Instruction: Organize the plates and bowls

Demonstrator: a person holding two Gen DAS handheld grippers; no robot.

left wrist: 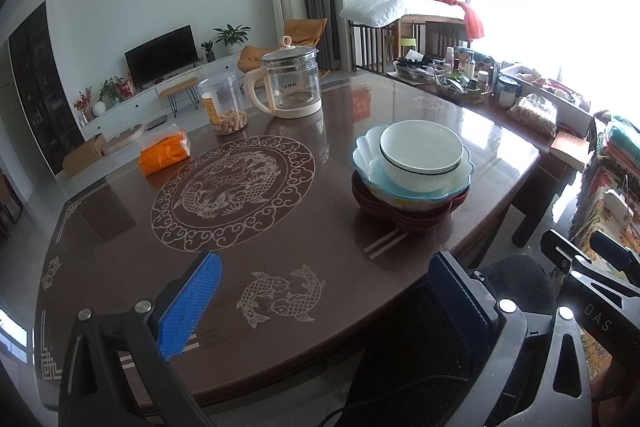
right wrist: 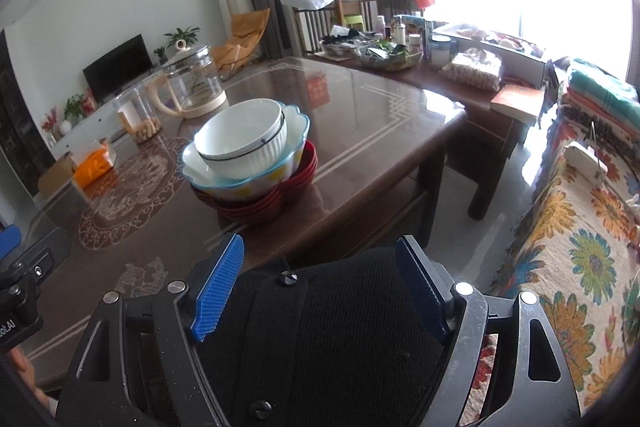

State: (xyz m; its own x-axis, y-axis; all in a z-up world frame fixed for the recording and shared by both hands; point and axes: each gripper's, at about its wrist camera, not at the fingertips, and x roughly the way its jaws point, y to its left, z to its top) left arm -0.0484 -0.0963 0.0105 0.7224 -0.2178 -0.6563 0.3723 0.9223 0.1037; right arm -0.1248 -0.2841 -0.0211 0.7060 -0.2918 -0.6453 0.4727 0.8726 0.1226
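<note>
Left wrist view: the left gripper (left wrist: 324,301) hangs over the near edge of the glossy brown tabletop (left wrist: 280,235) with its fingers (left wrist: 188,307) spread wide and nothing between them. Well ahead and to the right stands one stack of dishes: a white ribbed ceramic bowl with a dark rim line (left wrist: 420,155) sits in a pale blue scalloped bowl (left wrist: 368,155), which rests on a pile of dark red scalloped plates (left wrist: 400,215). The stack is on the right part of the tabletop, near its right edge. Farther back are a glass kettle with a cream handle and lid (left wrist: 292,83), a clear plastic jar holding peanuts (left wrist: 222,103) just beside it, and an orange tissue packet (left wrist: 164,153) to the left. A black mesh chair back (left wrist: 420,347) fills the lower right, behind the right finger.

Right wrist view: the right gripper (right wrist: 320,291) is held over the same mesh chair back, fingers (right wrist: 218,291) spread apart and holding nothing. The stack stands ahead and left of centre, apart from the gripper: white ribbed bowl (right wrist: 240,139) tilted inside the blue scalloped bowl (right wrist: 296,135), on the red plates (right wrist: 272,203). A sofa with a floral cover (right wrist: 580,247) lies to the right of the tabletop.
</note>
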